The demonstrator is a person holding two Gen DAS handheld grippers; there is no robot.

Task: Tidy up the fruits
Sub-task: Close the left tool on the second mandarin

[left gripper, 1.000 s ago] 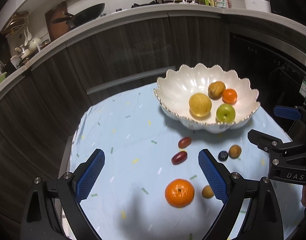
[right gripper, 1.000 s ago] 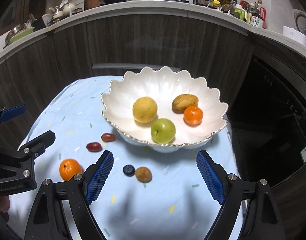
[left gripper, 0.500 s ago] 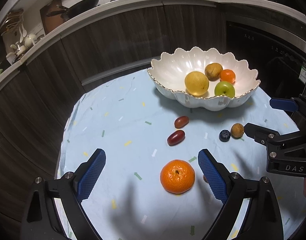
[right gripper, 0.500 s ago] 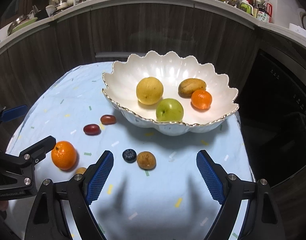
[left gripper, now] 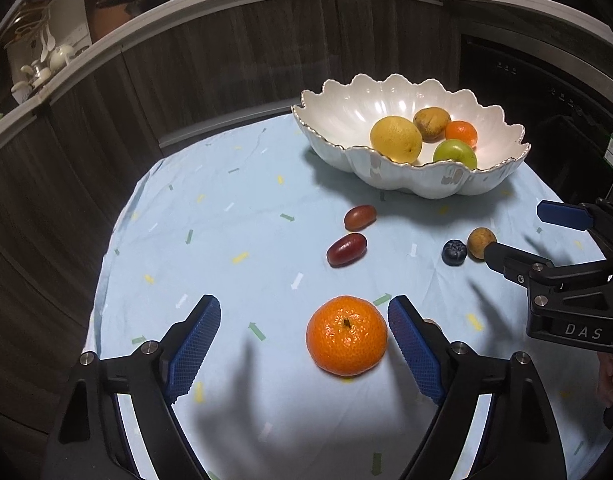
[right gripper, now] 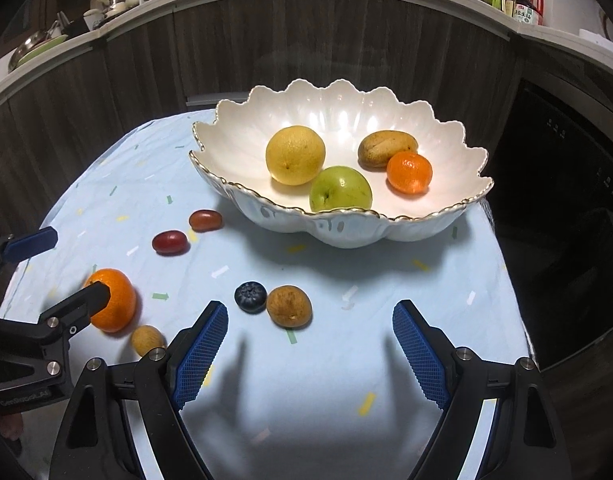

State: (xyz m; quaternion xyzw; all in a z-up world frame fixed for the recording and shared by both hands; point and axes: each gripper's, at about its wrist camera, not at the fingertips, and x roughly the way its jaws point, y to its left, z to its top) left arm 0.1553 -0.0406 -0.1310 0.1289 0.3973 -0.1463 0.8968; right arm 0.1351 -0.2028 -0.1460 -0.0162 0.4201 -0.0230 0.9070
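Both claws lower over the surface (left gripper: 234, 216) than a second ago; bowl (left gripper: 410, 184) now farther ahead of each. Left claw (left gripper: 304, 344) jaws have just been closing, not yet gripping: mandarin (left gripper: 346, 334) between them, nearer the right pad. Right claw (right gripper: 310, 344) apart, empty; longan (right gripper: 289, 306) and blueberry (right gripper: 250, 297) just ahead. Judgement: twin pickups imminent

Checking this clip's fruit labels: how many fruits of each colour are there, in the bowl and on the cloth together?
Orange: 2 – mandarin on the cloth, smaller mandarin in the bowl
Yellow: 1
Green: 1
Brown: 3
Dark red: 2
Dark blue: 1
Total: 10
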